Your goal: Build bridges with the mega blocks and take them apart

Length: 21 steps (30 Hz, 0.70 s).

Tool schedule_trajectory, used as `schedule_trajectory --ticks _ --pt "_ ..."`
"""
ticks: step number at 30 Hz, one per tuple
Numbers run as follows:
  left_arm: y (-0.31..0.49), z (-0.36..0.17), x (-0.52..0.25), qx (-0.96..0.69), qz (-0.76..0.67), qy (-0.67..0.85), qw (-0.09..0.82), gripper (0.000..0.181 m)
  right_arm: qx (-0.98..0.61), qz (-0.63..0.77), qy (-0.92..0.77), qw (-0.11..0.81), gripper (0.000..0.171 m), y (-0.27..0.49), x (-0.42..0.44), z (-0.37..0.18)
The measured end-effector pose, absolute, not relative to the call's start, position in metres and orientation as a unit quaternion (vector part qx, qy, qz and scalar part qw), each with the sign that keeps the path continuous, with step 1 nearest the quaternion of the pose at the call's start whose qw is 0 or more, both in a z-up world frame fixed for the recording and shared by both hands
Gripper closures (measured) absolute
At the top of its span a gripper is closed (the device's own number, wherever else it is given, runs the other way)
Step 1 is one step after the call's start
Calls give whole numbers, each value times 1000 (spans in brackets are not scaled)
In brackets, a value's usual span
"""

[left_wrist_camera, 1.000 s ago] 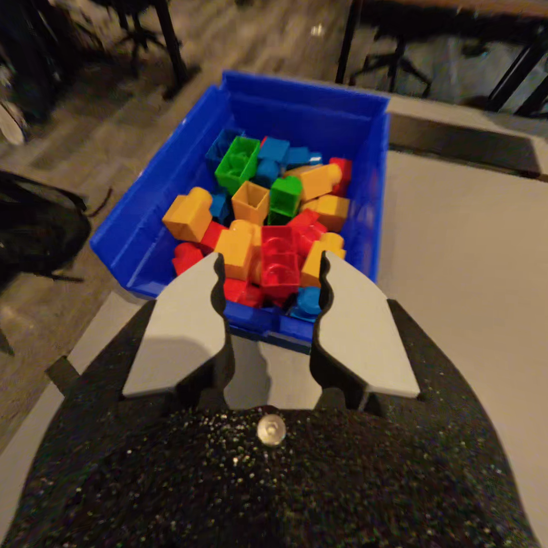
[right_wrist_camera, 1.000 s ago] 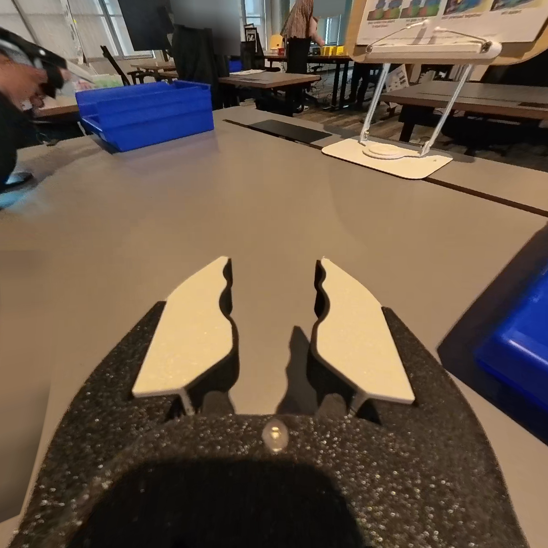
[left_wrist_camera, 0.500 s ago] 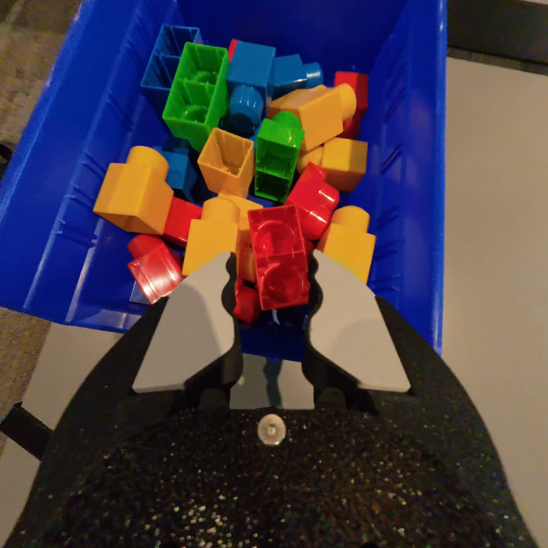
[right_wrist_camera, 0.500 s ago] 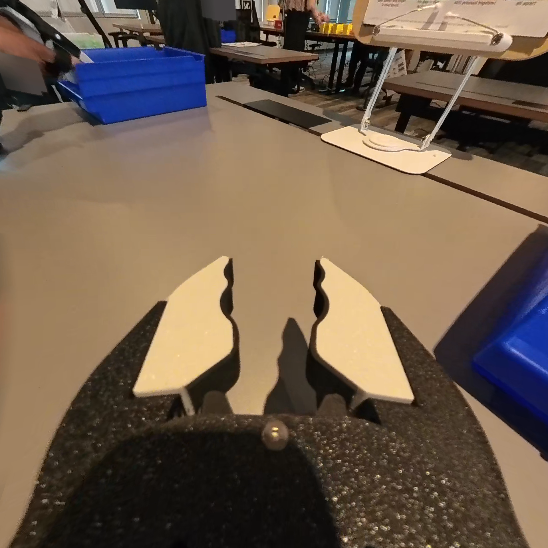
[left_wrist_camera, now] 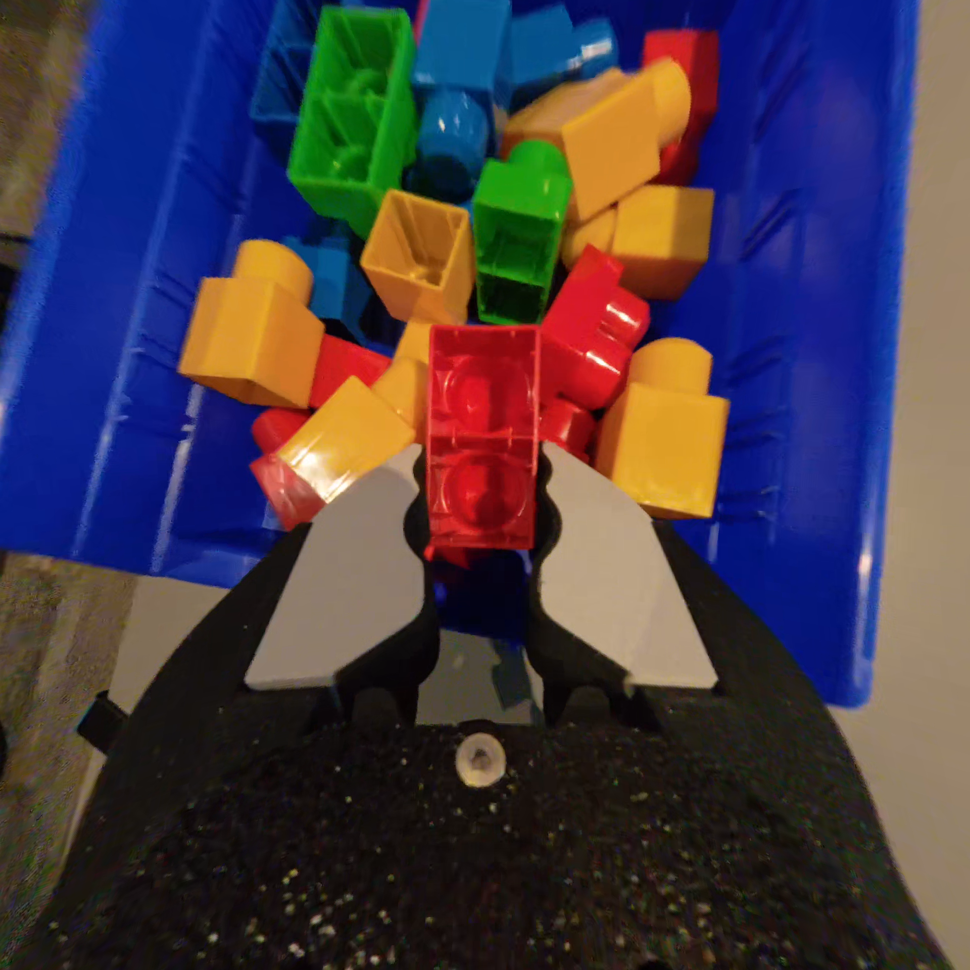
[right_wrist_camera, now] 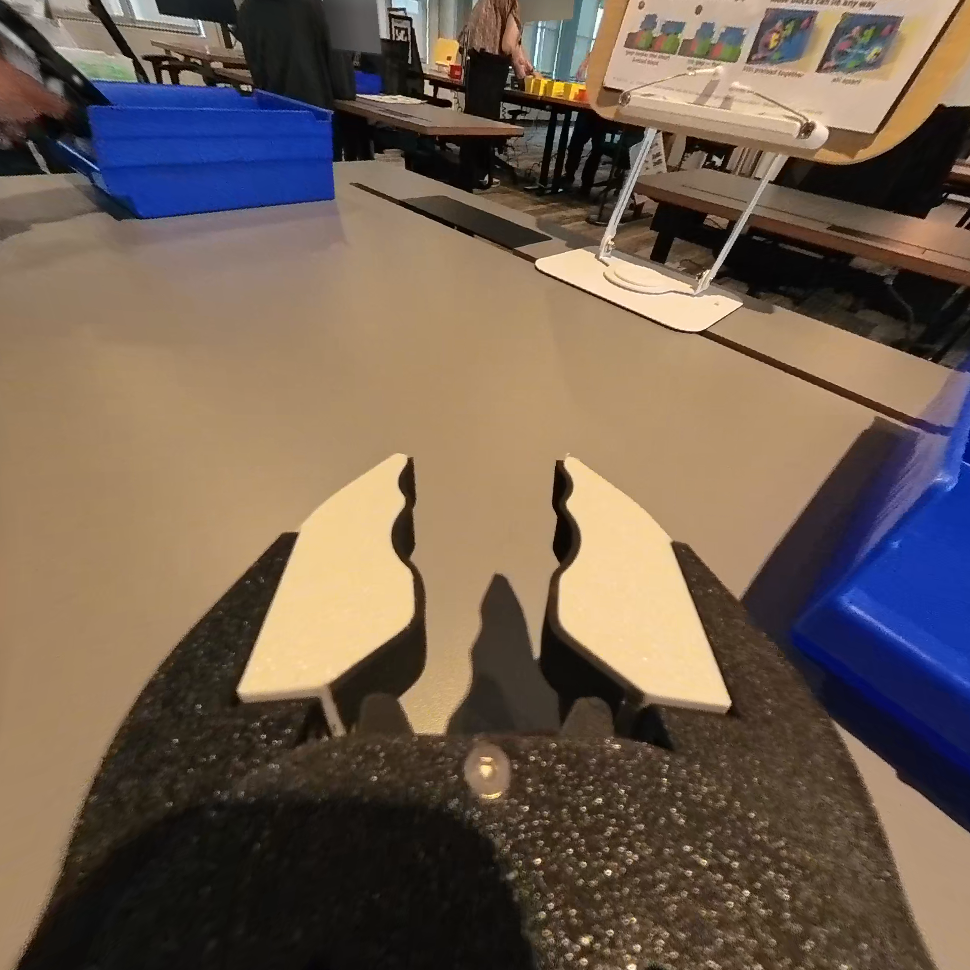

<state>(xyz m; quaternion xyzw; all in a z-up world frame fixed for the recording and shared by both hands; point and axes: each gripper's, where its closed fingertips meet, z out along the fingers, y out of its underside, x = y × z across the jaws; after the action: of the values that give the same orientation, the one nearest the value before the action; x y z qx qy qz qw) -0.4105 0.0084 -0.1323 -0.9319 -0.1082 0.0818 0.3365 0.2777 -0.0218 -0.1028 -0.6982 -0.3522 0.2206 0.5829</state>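
Closing on a two-stud red block, hollow underside up, with the left gripper reaching down into the blue bin. Both fingertips pressing, or all but pressing, the long side walls of the block's near half; far half sticking out ahead of the tips. Lying on top of the heap of mega blocks: yellow ones crowding close on either side of the tips, a red one just ahead to the right, green and blue ones farther ahead.

Probably seating the grip before lifting the first piece for a bridge. Worth squeezing squarely across the flat walls, not the corners, since thin hollow plastic is likely to twist or pop out under a skewed pinch. Lifting straight up, slowly, to avoid dragging the yellow block leaning beside the left tip. Keeping the block level, so the open underside ends up easy to turn down onto the grey table.

Hovering low over that table, the right gripper, spread moderately wide, holding nothing; bare surface ahead of it, a second blue bin's edge close on the right, the bin with the blocks far ahead to the left.
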Motion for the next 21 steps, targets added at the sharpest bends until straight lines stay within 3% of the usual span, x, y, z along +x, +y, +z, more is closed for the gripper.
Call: schedule_trajectory --ticks 6,10,17,21 --pt "16 -43 -375 -853 32 -62 518 145 -701 232 -347 579 121 -18 276 -103" --pt "34 20 -253 -761 -197 79 613 146 -690 287 -345 568 120 -15 260 -93" --pt "35 22 -3 -629 -572 246 465 145 -643 369 -371 560 121 8 199 -35" --pt "23 -20 90 -632 -645 266 336 145 -594 189 -481 616 119 27 174 -28"
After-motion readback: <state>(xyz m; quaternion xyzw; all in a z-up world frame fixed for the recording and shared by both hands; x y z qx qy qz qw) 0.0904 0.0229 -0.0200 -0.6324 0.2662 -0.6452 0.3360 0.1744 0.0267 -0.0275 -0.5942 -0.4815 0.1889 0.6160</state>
